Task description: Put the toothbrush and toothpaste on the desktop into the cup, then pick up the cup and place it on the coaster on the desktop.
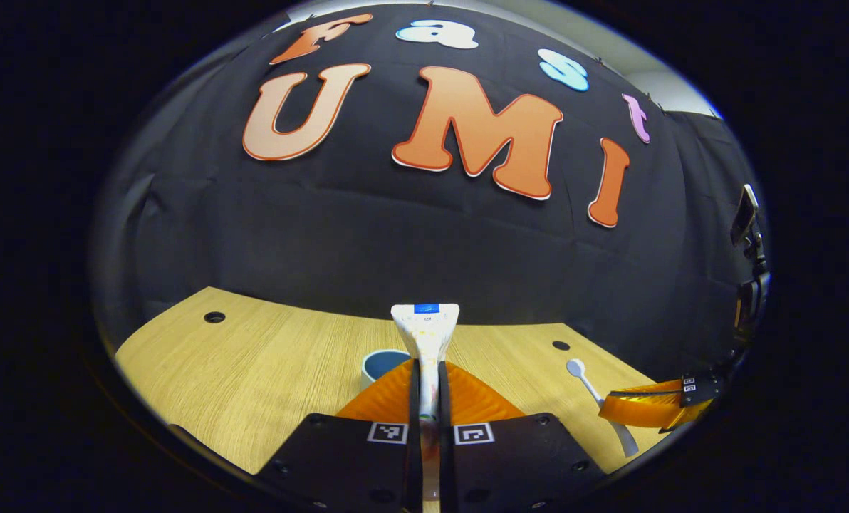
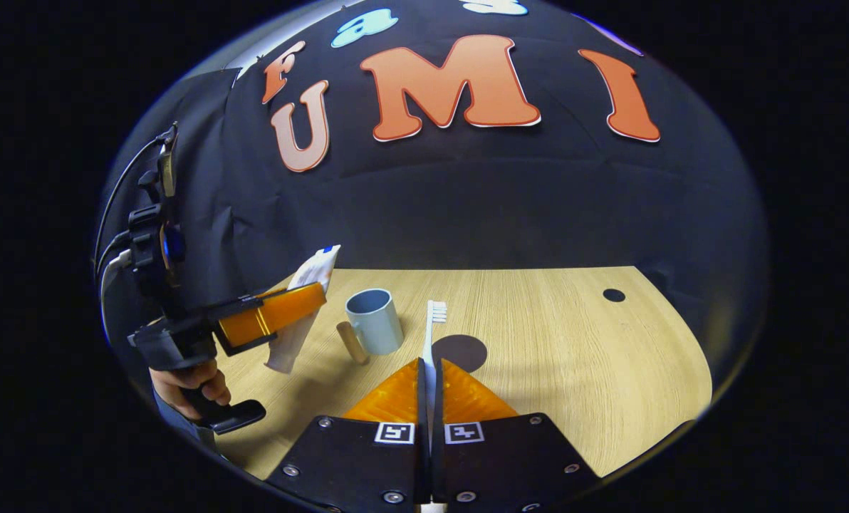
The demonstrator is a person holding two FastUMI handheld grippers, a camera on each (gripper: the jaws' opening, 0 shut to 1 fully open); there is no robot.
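L gripper clenched on white squeezable toothpaste tube, held upright, clear of desk, near grey-blue ceramic cup; prob. staged for drop-in. R gripper grasping white plastic toothbrush, bristles forward. Dark round coaster just beside cup, bare.

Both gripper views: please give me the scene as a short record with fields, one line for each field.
left gripper: shut on toothpaste, held above the desk
right gripper: shut on toothbrush, bristles pointing away
cup: blue-grey, upright on the desk, wooden handle, nothing seen inside it
coaster: dark, round, flat on the desk, right of the cup, bare
task state: both items lifted, neither in the cup yet
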